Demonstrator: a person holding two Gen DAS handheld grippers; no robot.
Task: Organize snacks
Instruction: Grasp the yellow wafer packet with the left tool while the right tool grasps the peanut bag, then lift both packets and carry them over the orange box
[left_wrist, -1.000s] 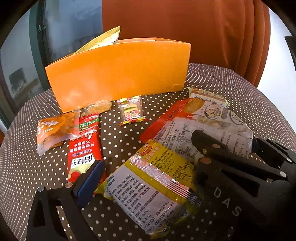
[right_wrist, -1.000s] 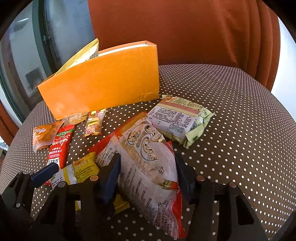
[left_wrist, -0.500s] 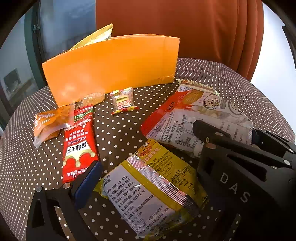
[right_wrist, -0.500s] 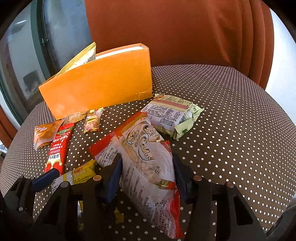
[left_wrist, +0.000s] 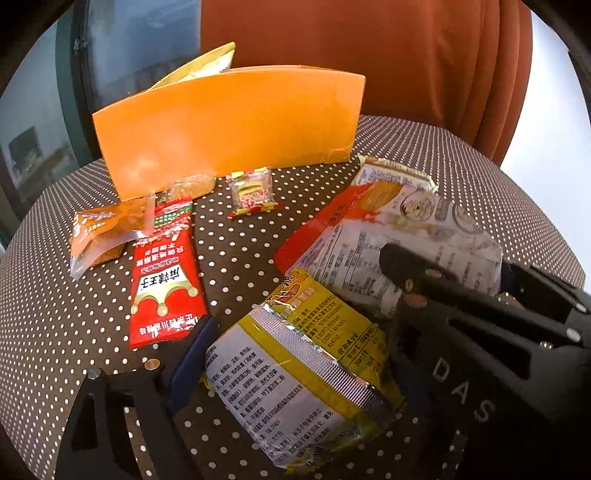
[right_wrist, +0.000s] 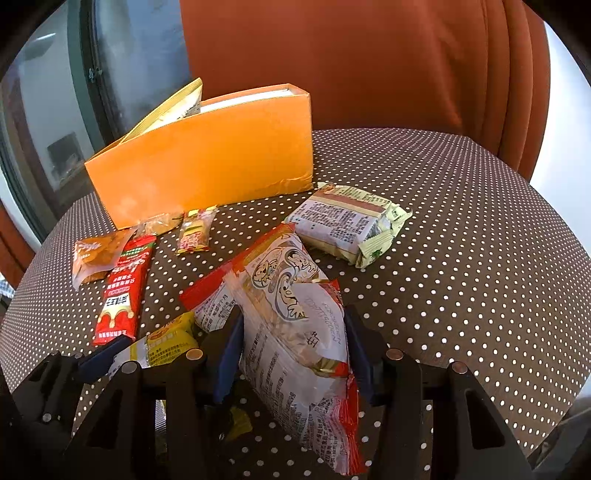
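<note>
Fingers of the right gripper (right_wrist: 293, 354) press against both sides of a large red-and-white snack bag (right_wrist: 295, 332), its blue pad on the left and black finger on the right pinching the crinkled packet, which stands tilted between them. The left gripper (left_wrist: 295, 354) holds a yellow-and-silver noodle packet (left_wrist: 295, 376): its blue-padded finger (left_wrist: 192, 362) lies against the packet's left edge, while the opposite finger is hidden behind the right gripper's black frame, so whether the jaws truly clamp the packet cannot be told. In the right wrist view the same yellow packet peeks out at the lower left, just beside the red-and-white bag.

Just past the left gripper's pad lies a long red sachet (left_wrist: 164, 280) with a crown design, flat on the brown polka-dot tablecloth (right_wrist: 461, 240). A small orange packet (left_wrist: 103, 229) rests at its far end, touching it, and a clear-wrapped biscuit (left_wrist: 188, 186) sits just behind both. A small candy packet (left_wrist: 253, 192) with yellow and red print lies apart from them, nearer the middle. On the right, a pale green-and-white noodle packet (right_wrist: 349, 223) lies flat beyond the held bag, close to the box corner.

At the back stands an orange cardboard box (right_wrist: 207, 166), upright and open at the top, with a gold-edged pouch (right_wrist: 173, 101) leaning out of its left end. Rust-orange curtains (right_wrist: 369, 62) hang behind the table, and a window frame (right_wrist: 92, 74) shows at the left.
</note>
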